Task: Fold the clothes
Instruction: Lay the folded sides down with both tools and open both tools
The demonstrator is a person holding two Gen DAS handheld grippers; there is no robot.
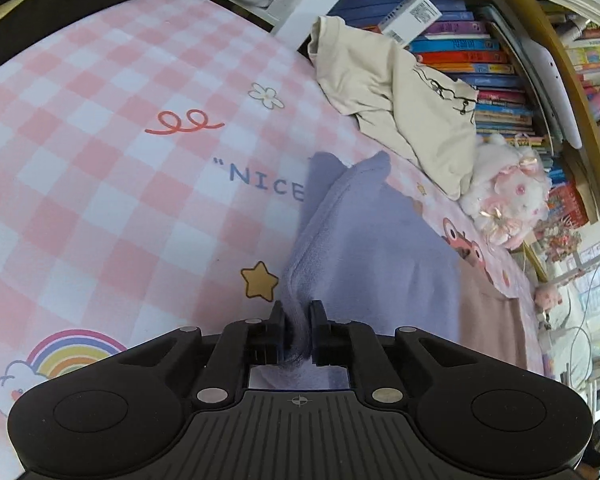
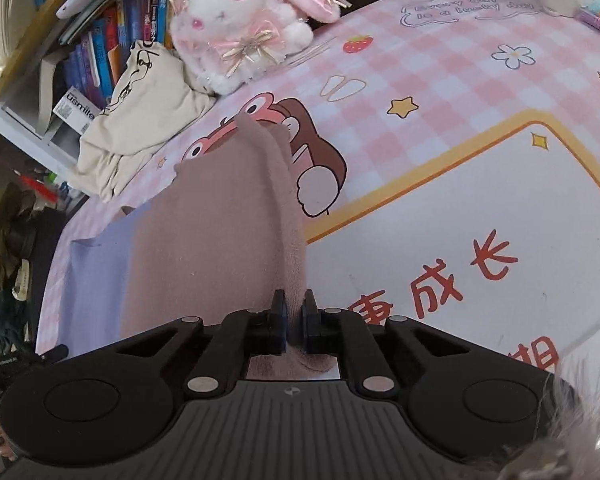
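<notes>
Both grippers grip the same fleece cloth: our left gripper (image 1: 296,330) is clenched on its lavender half (image 1: 372,248), our right gripper (image 2: 294,326) on its mauve half (image 2: 220,232). In each view a bunched edge of cloth rises from between the fingers and runs away from us.

We work over a mat (image 1: 100,168) in pink and white check, printed with a rainbow, stars, a flower, the word "NICE", a cartoon figure and red characters inside a yellow frame. Behind it stand shelves of books (image 1: 480,64). A cream shirt (image 1: 388,92) lies crumpled at the mat's far edge, against the books, and a white and pink plush rabbit (image 2: 236,28) sits just beside it.

The cloth hangs or lies between the grippers and the mat; we cannot tell how much of it rests on the surface. Its long axis seems to run across us, from the lavender end at left to the mauve end at right, and its far edge points toward the shirt and rabbit.
</notes>
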